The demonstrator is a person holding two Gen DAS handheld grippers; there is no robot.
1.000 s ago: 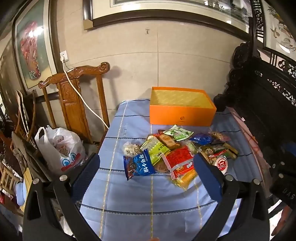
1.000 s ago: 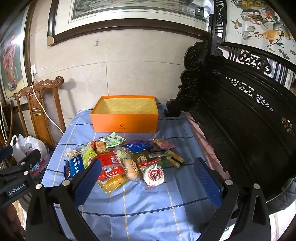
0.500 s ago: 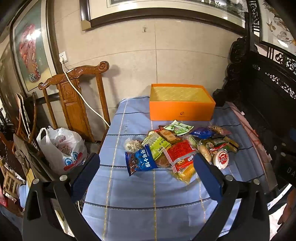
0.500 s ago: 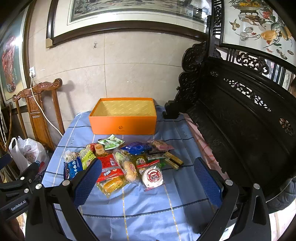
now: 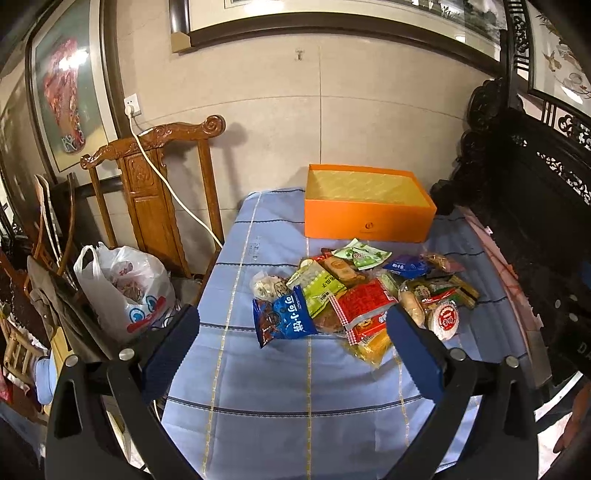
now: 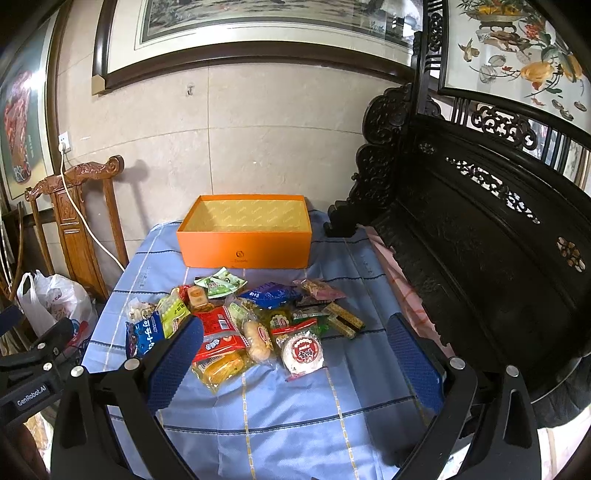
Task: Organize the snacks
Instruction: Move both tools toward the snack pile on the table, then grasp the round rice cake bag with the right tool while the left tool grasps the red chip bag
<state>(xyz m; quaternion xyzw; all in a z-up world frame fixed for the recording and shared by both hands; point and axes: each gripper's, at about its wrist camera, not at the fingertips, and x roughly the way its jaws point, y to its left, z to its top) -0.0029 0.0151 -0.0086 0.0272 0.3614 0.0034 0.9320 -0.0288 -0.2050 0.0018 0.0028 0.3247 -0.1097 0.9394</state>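
From the left wrist view, the left gripper (image 5: 291, 345) gapes wide and empty above the near blue tablecloth (image 5: 280, 406), the snack pile (image 5: 354, 295) just beyond it and the empty orange box (image 5: 367, 218) farther back. From the right wrist view, the right gripper (image 6: 293, 356) is likewise spread wide with nothing held, the snack pile (image 6: 243, 325) between its fingers and the orange box (image 6: 245, 245) at the far edge.

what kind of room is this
Most likely a living or sitting room in a home, furnished in a traditional style: a dark carved wooden bench, a carved wooden chair against the wall, and large framed paintings above a cloth-covered table.
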